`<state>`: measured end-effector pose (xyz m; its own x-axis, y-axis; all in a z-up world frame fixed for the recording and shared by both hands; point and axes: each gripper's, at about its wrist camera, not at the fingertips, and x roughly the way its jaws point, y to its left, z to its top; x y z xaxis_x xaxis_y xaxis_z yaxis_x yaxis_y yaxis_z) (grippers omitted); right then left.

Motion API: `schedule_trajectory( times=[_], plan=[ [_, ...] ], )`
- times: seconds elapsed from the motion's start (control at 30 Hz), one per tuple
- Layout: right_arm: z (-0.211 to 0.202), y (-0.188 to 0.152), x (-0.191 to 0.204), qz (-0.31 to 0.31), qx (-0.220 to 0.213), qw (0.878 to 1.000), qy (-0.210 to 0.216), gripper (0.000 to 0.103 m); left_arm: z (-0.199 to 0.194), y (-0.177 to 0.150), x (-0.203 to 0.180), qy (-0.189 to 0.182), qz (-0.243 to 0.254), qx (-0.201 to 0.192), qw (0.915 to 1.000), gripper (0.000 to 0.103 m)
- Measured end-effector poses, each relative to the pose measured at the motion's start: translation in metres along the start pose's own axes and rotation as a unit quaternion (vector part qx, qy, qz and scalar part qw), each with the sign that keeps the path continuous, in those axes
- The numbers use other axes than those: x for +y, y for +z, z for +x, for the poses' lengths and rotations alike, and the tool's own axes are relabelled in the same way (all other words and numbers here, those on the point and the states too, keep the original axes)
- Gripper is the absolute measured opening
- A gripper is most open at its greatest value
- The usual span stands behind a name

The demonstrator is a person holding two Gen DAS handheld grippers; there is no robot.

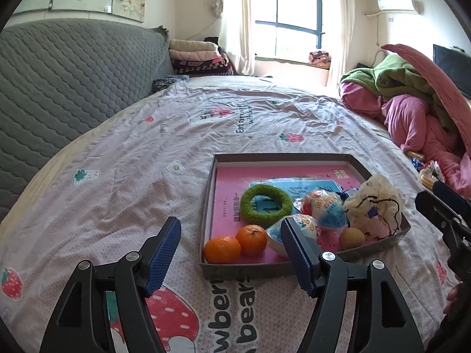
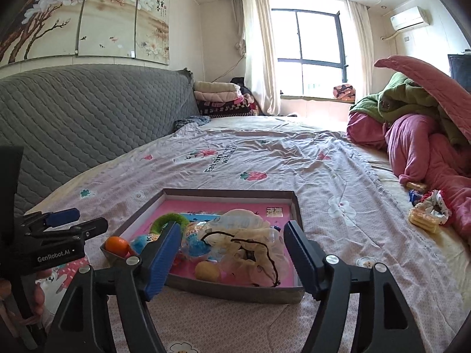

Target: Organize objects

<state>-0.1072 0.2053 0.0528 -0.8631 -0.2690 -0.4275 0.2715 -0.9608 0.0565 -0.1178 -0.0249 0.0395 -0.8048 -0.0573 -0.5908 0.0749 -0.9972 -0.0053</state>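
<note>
Both sets of jaws stand spread and hold nothing: the left gripper (image 1: 231,253) hovers at the near left corner of the shallow grey box (image 1: 379,242) and the right gripper (image 2: 234,257) at the box's near edge, each tilted gently downward with its blue pads clear of the contents. Inside the box, on its pink printed floor, lie 2 oranges (image 1: 237,242) in the near left corner, a green fuzzy ring (image 1: 266,206) just behind them, 2 plastic-wrapped snacks (image 1: 319,216) at the middle, a small tan ball (image 1: 351,237) near the front wall and a cream drawstring pouch (image 1: 375,206) at the right side. The box sits on a strawberry-print bedsheet (image 1: 132,158). Well to the right of the box, beside heaped pink bedding (image 2: 426,147), a packet of wafers (image 2: 424,220) and some small wrapped bits lie loose on the sheet. The step in hand appears to be a pause between placements, with most items already gathered. The next move likely calls for swinging the right gripper out toward the loose wafers, lowering flat over them and closing gently, since they may crush.
</note>
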Motion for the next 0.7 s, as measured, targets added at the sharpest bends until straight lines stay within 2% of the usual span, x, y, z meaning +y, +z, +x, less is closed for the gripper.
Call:
schedule_trajectory(
  times=[0.13,0.43,0.7],
  plan=[
    [-0.003,-0.003,0.006,-0.01,-0.004,1.0,-0.001,0.073,-0.005,-0.004,-0.01,0.021,0.02,-0.01,0.9995,0.073],
    [-0.015,-0.01,0.019,-0.036,-0.019,0.999,-0.008,0.075,-0.016,-0.013,-0.016,0.039,0.027,-0.027,0.9985,0.076],
    [-0.014,-0.019,0.029,-0.036,-0.004,0.999,-0.009,0.079,-0.018,-0.018,-0.019,0.027,0.023,-0.025,0.999,0.078]
  ],
)
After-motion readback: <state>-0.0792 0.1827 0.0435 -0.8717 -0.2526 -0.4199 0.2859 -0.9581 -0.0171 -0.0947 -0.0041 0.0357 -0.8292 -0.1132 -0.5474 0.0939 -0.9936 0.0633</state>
